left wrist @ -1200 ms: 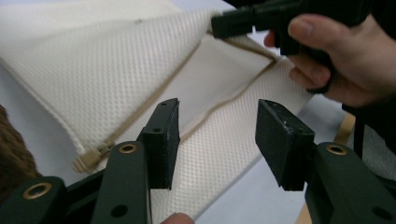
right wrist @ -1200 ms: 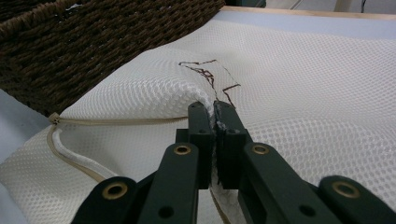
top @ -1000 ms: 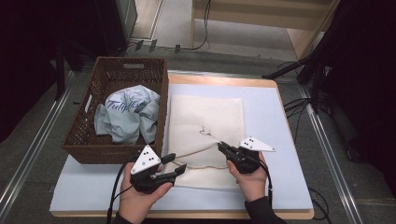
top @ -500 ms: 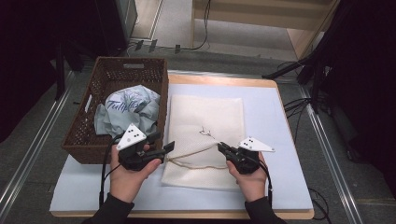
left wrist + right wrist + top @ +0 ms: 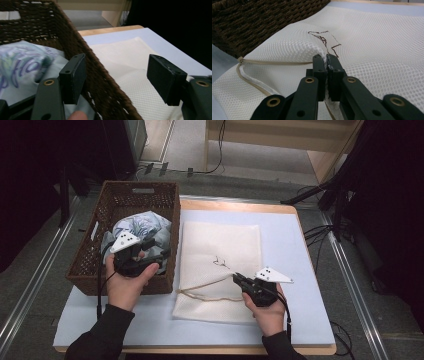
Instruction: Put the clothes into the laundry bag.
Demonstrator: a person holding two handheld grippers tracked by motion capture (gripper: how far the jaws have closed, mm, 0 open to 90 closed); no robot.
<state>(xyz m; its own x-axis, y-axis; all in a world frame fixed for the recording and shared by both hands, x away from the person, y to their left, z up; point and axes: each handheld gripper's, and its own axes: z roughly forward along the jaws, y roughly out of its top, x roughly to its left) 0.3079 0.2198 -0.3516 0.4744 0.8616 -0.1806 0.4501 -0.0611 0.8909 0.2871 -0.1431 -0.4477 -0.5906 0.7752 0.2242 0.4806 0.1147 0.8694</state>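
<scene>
Bag mouth pinched open, free gripper over the basket

Your right gripper (image 5: 239,279) is clamped on the top layer of the white mesh bag (image 5: 220,250) at its zipper edge, lifting it so the mouth gapes to that gripper's left; your left gripper (image 5: 159,254) hangs with its jaws apart, which have just been opening with nothing between them, straddling the near wall of the wicker basket (image 5: 85,255), the bundled pale cloth (image 5: 135,227) lying just beyond and left of it. The mesh could slip from so thin a pinch if you tug, closing the mouth; one jaw may also catch the basket wall and drag it
</scene>
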